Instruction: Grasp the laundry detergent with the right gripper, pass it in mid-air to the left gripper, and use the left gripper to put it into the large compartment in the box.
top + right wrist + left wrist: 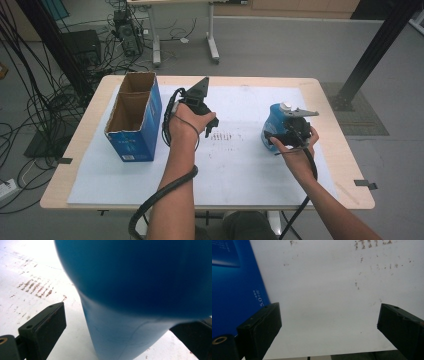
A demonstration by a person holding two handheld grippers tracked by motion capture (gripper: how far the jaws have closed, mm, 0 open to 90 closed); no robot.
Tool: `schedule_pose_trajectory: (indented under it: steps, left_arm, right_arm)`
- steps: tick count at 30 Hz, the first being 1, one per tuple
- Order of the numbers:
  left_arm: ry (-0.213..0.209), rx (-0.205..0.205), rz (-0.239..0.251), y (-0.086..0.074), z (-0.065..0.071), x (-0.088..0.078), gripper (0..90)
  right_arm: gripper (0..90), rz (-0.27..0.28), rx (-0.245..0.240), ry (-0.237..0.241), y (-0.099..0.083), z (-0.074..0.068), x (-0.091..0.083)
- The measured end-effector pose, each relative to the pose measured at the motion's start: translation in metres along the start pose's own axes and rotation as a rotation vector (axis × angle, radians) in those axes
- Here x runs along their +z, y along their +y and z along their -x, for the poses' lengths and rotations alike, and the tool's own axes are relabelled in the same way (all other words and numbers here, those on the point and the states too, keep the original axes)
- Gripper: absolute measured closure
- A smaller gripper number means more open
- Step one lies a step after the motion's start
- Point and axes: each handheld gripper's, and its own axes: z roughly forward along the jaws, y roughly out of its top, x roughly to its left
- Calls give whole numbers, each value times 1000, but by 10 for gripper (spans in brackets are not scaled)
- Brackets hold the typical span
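Closing on the blue bottle (275,124) looks like the step in hand, and to do it well the right hand-held gripper (292,131) should square up so both jaws meet the body evenly, low enough to catch the straight wall and not the rounded shoulder. In the right gripper view the bottle (140,290) sits between the two jaws, which stand wide apart: the left one is clearly off the bottle, while the right one is mostly hidden behind it, so I cannot tell whether it touches. A slow, centred squeeze would keep the bottle from tipping or skidding on the white sheet (240,165).

From above, the bottle stands upright on the tabletop (330,107), just ahead of that hand-held gripper, with its white cap (285,106) uppermost.

Further off, the left hand-held gripper (197,107) hovers over the sheet with its jaws spread and nothing between them. The open blue cardboard box (135,117) stands just beside it, on its outer side, well apart from the bottle.
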Motion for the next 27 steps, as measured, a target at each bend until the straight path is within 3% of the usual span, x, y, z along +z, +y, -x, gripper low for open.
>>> schedule_pose_trajectory:
  steps: [27]
  left_arm:
    - [4, 7, 5, 1, 2, -3, 59]
  right_arm:
    - [23, -5, 3, 11, 2, 0, 0]
